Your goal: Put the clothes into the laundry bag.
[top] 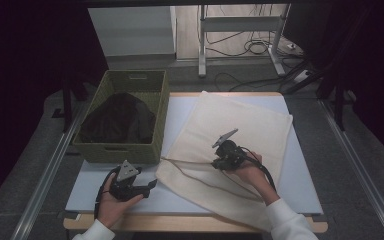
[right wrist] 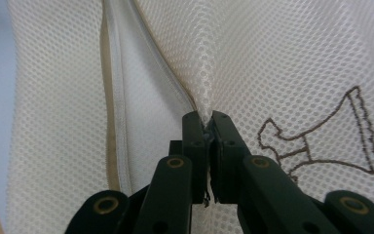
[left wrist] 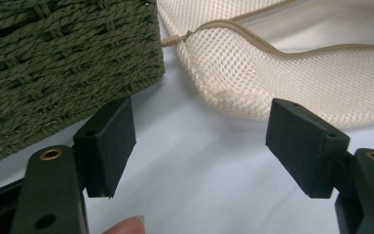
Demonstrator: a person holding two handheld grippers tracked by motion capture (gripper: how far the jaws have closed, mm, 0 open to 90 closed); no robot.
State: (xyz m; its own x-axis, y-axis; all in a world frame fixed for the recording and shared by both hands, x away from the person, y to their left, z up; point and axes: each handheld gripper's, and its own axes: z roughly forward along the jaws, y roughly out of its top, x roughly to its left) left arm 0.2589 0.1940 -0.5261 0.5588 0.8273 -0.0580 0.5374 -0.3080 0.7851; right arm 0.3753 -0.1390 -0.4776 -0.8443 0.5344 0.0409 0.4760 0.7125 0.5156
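Note:
A cream mesh laundry bag (top: 235, 135) lies flat across the white table, its tan zipper edge (top: 190, 165) facing the basket. My right gripper (top: 219, 162) rests on the bag near that edge, shut on a pinched fold of the mesh (right wrist: 205, 97) beside the zipper (right wrist: 109, 122). A brown stitched figure (right wrist: 321, 141) marks the mesh to its right. My left gripper (top: 152, 186) hovers low over the table just left of the bag's corner (left wrist: 233, 92), open with nothing between its pads (left wrist: 304, 141). The zipper pull (left wrist: 175, 40) shows beyond them.
A green woven basket (top: 125, 150) holding dark clothing (top: 120, 117) stands at the table's back left, close to my left gripper. The table's wooden front edge (top: 180, 222) runs near both hands. A desk frame and cables (top: 245, 45) stand on the floor behind.

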